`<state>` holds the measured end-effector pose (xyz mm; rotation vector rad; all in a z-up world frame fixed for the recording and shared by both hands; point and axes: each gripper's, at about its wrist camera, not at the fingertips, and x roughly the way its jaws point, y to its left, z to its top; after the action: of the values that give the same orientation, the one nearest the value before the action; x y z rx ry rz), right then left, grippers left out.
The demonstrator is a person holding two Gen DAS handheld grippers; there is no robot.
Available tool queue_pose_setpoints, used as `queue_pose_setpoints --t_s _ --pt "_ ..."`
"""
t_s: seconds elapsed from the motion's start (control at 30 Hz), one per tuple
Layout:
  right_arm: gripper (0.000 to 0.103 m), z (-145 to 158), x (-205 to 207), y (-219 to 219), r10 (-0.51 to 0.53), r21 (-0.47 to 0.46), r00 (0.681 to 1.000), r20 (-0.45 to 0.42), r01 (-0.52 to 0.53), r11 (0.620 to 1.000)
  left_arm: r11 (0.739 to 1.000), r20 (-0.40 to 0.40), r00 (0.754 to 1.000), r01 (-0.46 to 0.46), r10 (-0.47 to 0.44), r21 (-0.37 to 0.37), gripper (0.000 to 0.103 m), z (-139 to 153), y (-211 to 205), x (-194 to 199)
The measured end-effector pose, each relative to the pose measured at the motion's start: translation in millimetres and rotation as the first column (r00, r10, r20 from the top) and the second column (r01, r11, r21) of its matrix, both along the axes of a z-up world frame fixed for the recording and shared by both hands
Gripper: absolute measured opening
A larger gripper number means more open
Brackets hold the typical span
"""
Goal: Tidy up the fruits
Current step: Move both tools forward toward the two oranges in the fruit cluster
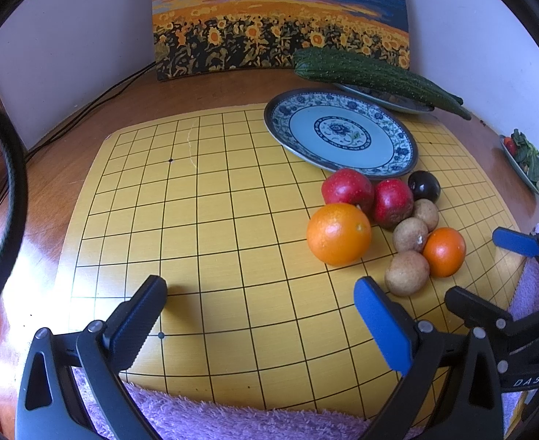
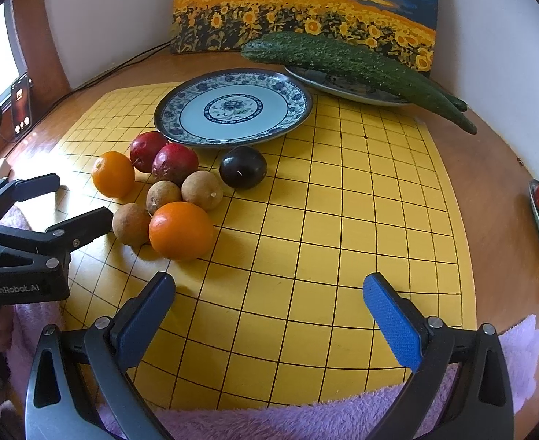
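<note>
Both grippers hang low over the near edge of the yellow grid board [image 2: 342,220], jaws spread wide and holding nothing. The fruit sits in one tight cluster just in front of the empty blue-patterned plate [image 2: 232,108]: ahead and to the left of the right gripper [image 2: 269,293], ahead and to the right of the left gripper [image 1: 260,293]. The nearest piece to the right gripper is the orange [image 2: 180,230], touching a small brown fruit [image 2: 132,223] on its left; the left gripper seems closest to that same brown fruit (round things, so no long axis to line up with). The plate lies straight beyond the cluster, so any pick probably carries forward onto it. The left gripper looks slightly nearer.
</note>
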<state>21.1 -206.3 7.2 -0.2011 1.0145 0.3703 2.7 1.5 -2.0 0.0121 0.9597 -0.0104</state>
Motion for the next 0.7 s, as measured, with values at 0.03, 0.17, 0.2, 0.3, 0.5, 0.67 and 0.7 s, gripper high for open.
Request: queue_pose_setpoints --t_s 0.03,0.17,0.2,0.3,0.5,0.67,0.7 --pt "0.103 0 0 0 0.001 0.0 1.0 -0.001 -0.001 1.0 1.0 -0.003 1.0 0.0 0.0 0.0 0.103 0 0 1" --pt "0.103 0 0 0 -0.001 0.001 1.0 0.002 0.001 1.0 1.0 -0.009 1.0 -0.003 0.003 0.002 0.102 1 -2 1" --pt "0.103 0 0 1 -0.001 0.001 1.0 0.002 0.001 1.0 1.0 -0.013 1.0 -0.002 0.002 0.001 0.1 2 -2 2" --pt "0.103 0 -2 4 0.014 0.001 1.0 0.002 -0.014 1.0 1.0 -0.024 1.0 0.01 -0.01 0.001 0.095 3 -4 2" --pt "0.103 0 -3 10 0.042 0.002 0.999 0.001 -0.042 0.999 1.0 -0.02 0.999 0.025 -0.025 -0.004 0.092 6 -10 4" --pt "0.103 0 -2 15 0.056 0.006 0.998 0.007 -0.056 0.998 0.999 -0.004 1.0 0.029 -0.029 -0.013 0.09 9 -13 8" --pt "0.103 0 -2 16 0.057 0.008 0.998 0.008 -0.057 0.998 1.0 -0.003 1.0 0.028 -0.028 -0.013 0.088 9 -13 9"
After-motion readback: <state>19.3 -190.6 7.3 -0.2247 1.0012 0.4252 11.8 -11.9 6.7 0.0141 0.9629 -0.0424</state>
